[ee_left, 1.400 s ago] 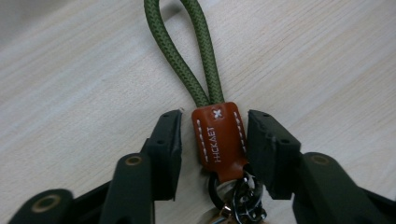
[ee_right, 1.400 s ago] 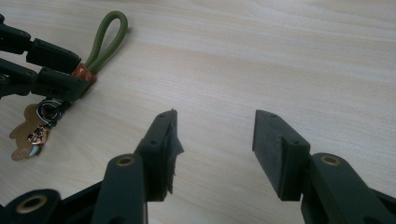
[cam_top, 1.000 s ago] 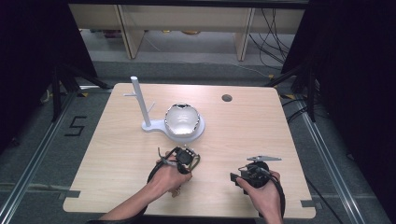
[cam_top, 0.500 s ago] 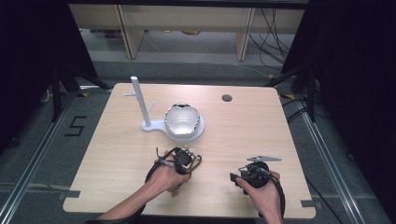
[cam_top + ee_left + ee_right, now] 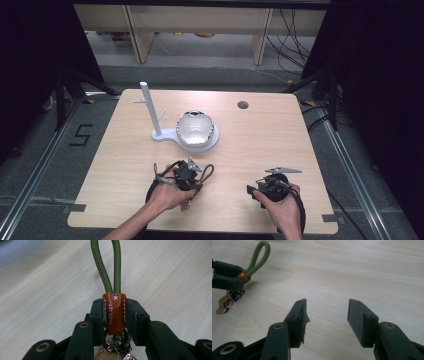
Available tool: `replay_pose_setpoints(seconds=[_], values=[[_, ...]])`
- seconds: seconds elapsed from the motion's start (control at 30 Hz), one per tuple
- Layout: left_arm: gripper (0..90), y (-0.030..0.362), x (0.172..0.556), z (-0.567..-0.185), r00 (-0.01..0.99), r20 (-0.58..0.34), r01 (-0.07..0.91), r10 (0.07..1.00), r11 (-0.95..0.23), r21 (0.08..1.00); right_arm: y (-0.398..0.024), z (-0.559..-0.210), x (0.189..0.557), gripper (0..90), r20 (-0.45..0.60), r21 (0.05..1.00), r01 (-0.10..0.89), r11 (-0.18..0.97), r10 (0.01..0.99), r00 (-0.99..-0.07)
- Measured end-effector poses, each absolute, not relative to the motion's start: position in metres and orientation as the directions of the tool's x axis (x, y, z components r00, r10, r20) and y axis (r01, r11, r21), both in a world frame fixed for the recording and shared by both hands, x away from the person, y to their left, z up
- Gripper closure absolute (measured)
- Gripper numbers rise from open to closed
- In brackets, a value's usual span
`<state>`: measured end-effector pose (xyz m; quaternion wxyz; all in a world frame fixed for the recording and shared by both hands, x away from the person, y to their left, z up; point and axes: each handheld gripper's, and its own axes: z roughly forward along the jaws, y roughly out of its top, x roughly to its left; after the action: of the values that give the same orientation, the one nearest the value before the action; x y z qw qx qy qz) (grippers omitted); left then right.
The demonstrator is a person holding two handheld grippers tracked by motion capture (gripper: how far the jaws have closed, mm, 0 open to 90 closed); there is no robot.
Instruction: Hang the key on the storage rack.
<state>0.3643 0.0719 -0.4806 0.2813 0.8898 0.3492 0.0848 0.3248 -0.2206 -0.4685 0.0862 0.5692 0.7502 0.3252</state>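
Note:
A keychain with a brown leather tab [image 5: 113, 312], a green cord loop [image 5: 110, 265] and metal rings hangs from my left gripper [image 5: 114, 307], which is shut on the tab. In the high view the left gripper [image 5: 197, 174] is low over the table's near left, and the green loop [image 5: 207, 172] points right. The right gripper [image 5: 325, 312] is open with bare wood between its pads; its jaws have just been opening a little. It sits at the near right [image 5: 251, 190], aimed at the left gripper [image 5: 227, 277] and the keychain [image 5: 259, 257].
A white stand [image 5: 150, 110] with a post and short branches rises mid-table. Its round base carries a shiny domed object [image 5: 195, 129]. A cable hole [image 5: 243, 105] lies at the back right. The table [image 5: 300, 145] has dark floor and rails on both sides.
The left hand has shifted a little across the table with the keychain in its gripper. The right hand has stayed in place.

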Motion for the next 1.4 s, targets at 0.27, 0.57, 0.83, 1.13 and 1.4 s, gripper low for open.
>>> replay_pose_setpoints(seconds=[0.27,0.57,0.83,1.13,1.4], values=[[68.2,0.090,0.355,-0.472,0.760,-0.034,0.506,0.649,-0.557,0.659,-0.220,-0.468,0.324,50.3,0.253,0.587,0.800,0.121,0.912,-0.323],[68.1,0.106,0.350,-0.469,0.758,-0.030,0.475,0.652,-0.519,0.711,-0.218,-0.468,0.323,50.1,0.255,0.591,0.798,0.118,0.911,-0.324],[68.1,0.119,0.345,-0.471,0.740,-0.017,0.454,0.672,-0.481,0.750,-0.219,-0.472,0.324,49.1,0.252,0.615,0.778,0.130,0.902,-0.349],[68.2,0.132,0.339,-0.469,0.718,-0.024,0.438,0.695,-0.425,0.792,-0.218,-0.472,0.323,48.3,0.260,0.605,0.785,0.130,0.900,-0.350],[68.2,0.144,0.334,-0.465,0.700,-0.012,0.417,0.714,-0.394,0.819,-0.218,-0.473,0.323,48.0,0.233,0.625,0.769,0.137,0.907,-0.351]])
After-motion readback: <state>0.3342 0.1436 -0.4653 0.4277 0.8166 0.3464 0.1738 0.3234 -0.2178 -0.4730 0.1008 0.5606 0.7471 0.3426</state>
